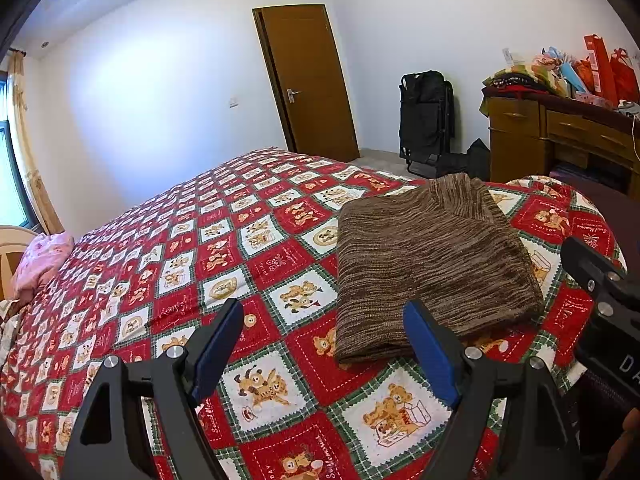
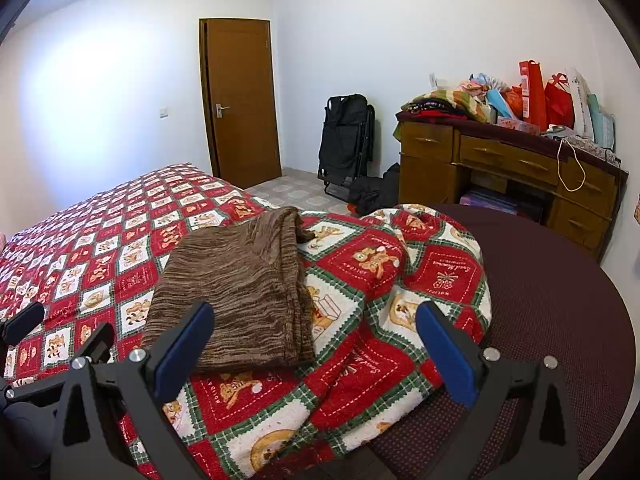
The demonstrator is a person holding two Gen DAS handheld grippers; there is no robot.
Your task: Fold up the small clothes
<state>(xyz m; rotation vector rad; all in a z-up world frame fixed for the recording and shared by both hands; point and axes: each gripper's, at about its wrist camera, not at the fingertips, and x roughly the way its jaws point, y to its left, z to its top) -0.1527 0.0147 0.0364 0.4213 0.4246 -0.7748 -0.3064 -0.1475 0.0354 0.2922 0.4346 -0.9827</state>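
Holding both claws spread and empty, I saw the folded sweater (image 1: 432, 264) on the bed (image 1: 224, 240), lying ahead between my left claw (image 1: 328, 356) and right claw (image 2: 316, 356).

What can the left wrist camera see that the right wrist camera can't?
Only the left wrist view shows the pink cloth at the far edge of the bed, a curtain by a window, and the left claw, open and empty.

Only the right wrist view shows the dark maroon surface beside the quilt's bunched corner, and the right claw, open and empty.

Both show the folded brown knit garment on the teddy-bear quilt, the brown door, the black folded chair and the cluttered wooden desk.
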